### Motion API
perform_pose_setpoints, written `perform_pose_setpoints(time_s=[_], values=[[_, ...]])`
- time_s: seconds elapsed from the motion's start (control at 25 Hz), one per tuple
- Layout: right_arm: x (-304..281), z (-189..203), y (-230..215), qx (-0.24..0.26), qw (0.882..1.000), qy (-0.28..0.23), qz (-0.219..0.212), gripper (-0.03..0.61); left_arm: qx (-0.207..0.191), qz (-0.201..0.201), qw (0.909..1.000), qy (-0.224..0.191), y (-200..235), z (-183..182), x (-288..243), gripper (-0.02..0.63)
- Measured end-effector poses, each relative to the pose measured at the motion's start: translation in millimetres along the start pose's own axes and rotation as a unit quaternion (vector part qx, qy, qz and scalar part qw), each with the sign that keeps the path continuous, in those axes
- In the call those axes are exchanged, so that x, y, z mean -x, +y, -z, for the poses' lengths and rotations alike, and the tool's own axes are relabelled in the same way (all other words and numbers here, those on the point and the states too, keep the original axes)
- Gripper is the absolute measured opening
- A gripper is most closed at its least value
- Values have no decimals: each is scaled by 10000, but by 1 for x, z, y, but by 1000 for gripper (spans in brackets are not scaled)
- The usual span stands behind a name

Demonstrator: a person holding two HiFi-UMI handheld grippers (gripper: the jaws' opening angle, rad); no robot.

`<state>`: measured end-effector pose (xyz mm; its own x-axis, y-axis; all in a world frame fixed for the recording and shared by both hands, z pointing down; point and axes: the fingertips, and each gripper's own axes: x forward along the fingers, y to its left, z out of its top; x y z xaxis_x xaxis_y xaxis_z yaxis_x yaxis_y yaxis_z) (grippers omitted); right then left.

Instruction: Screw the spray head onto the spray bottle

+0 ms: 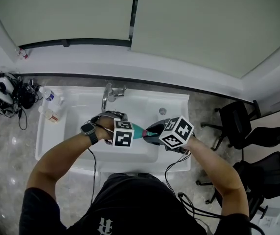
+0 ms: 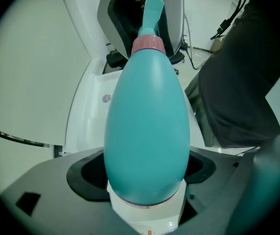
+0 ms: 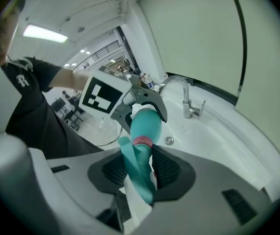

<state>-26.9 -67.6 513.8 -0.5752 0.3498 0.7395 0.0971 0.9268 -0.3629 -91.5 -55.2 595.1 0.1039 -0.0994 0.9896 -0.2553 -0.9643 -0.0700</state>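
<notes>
My left tongs (image 2: 145, 175) are clenched round the fat end of the teal spray bottle (image 2: 147, 126), held in the air over the sink (image 1: 145, 104). My right tongs (image 3: 141, 173) grasp the spray head (image 3: 132, 160) by its pink collar (image 2: 148, 44). If I twist at a slant, the thread may cross. The smooth, rounded bottle could also spin in my left grip and drop.

Bottle: the teal egg-shaped plastic spray bottle (image 2: 147, 121) is hanging over the white ceramic sink (image 1: 145, 104), between both claws.
Left claw (image 1: 129, 132): is gripping the bottle's base, at left.
Right claw (image 1: 152, 134): is gripping the teal plastic spray head (image 3: 136, 168) at the neck, at right.
Faucet: the curved chrome faucet (image 1: 108, 94) is standing behind the bottle, on the sink's rear rim.
</notes>
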Motion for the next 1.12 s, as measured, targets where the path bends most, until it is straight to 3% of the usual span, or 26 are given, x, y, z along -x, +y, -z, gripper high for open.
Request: perform_pose_setpoints(time_s=[0.12,0.36,0.56,0.68,0.84,1.12], values=[[-6,6,5,-379,9992,-55,-151,127,-14,93,9999,108,-10,1,-7,417],[-24,26,24,-617,9977,237,-144,127,-110,624,9979,-163,-48,-3,-31,419],[-17,27,48,-354,9987,362,28,127,112,967,9914,-870,-80,-24,-33,417],[1,18,63,155,9991,296,276,127,300,746,9909,-1083,-83,-36,-12,417],[22,15,91,819,9951,78,551,127,271,265,9952,-902,-92,-43,15,419],[64,44,160,1172,9871,-844,693,127,321,-318,9979,-459,-144,-78,59,419]])
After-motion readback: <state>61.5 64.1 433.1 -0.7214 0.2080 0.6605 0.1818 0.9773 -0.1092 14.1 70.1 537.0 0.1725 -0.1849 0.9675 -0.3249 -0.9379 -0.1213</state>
